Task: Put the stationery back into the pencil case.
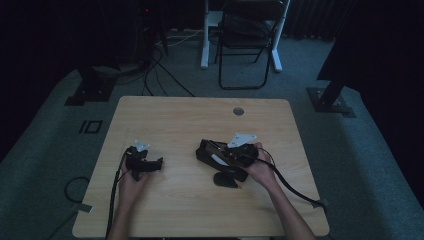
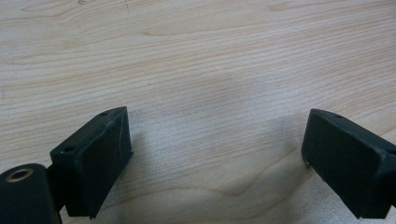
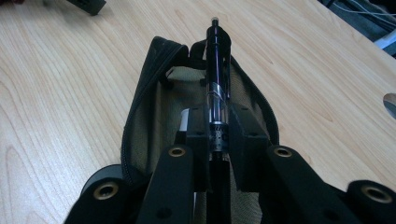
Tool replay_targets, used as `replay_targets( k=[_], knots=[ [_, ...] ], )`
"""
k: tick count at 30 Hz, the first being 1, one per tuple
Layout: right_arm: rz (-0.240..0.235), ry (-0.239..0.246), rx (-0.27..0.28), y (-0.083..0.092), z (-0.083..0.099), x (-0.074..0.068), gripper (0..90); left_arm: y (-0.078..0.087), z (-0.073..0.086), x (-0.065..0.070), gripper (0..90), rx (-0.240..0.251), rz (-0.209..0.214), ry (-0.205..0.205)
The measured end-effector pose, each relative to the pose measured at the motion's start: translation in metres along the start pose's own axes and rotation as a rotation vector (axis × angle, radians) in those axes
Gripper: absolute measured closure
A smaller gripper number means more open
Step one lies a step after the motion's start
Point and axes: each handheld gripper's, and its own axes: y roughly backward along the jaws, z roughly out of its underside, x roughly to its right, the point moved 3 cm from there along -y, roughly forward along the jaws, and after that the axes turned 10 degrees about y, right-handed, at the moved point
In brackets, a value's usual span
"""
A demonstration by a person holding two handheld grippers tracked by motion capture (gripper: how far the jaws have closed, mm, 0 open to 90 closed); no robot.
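A black pen (image 3: 217, 70) is clamped between the pads of my right gripper (image 3: 218, 130), which is shut on its barrel. The pen points away over the mouth of an open black pouch (image 3: 149, 93) with a beige lining, lying on the wooden table (image 3: 56, 93). From above, the right gripper (image 1: 220, 150) sits over the pouch (image 1: 220, 164) at the table's middle, held by a hand. My left gripper (image 1: 157, 164) rests on the table at the left. Its jaws (image 2: 217, 135) stand wide open over bare wood with nothing between them.
A small dark oval thing (image 1: 226, 180) lies just in front of the pouch. A round cable hole (image 1: 238, 111) is set near the table's far edge. A folding chair (image 1: 245, 40) and cables stand on the floor beyond.
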Motion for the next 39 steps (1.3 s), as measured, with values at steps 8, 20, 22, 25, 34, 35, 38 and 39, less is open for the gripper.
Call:
replay_targets(
  k=[8, 20, 22, 25, 34, 35, 38, 39],
  knots=[
    [0.000, 0.002, -0.010, -0.003, 0.001, -0.001, 79.6, 0.000, 0.000, 0.000, 8.5, 0.000, 0.000, 0.000],
    [-0.005, -0.008, -0.036, -0.006, 0.012, 0.002, 79.6, 0.000, 0.000, 0.000, 8.5, 0.000, 0.000, 0.000],
    [-0.004, -0.006, -0.037, -0.006, 0.012, 0.002, 79.7, 0.000, 0.000, 0.000, 8.5, 0.000, 0.000, 0.000],
    [-0.007, -0.005, -0.043, -0.007, 0.013, 0.002, 79.7, 0.000, 0.000, 0.000, 8.5, 0.000, 0.000, 0.000],
    [-0.003, 0.005, -0.068, -0.010, 0.015, 0.001, 79.5, 0.000, 0.000, 0.000, 8.5, 0.000, 0.000, 0.000],
    [0.002, 0.006, -0.075, -0.011, 0.015, 0.001, 79.5, 0.000, 0.000, 0.000, 8.5, 0.000, 0.000, 0.000],
    [0.005, 0.004, -0.078, -0.012, 0.015, 0.001, 79.5, 0.000, 0.000, 0.000, 8.5, 0.000, 0.000, 0.000],
    [0.005, 0.004, -0.080, -0.012, 0.016, 0.001, 79.5, 0.000, 0.000, 0.000, 8.5, 0.000, 0.000, 0.000]
  ],
)
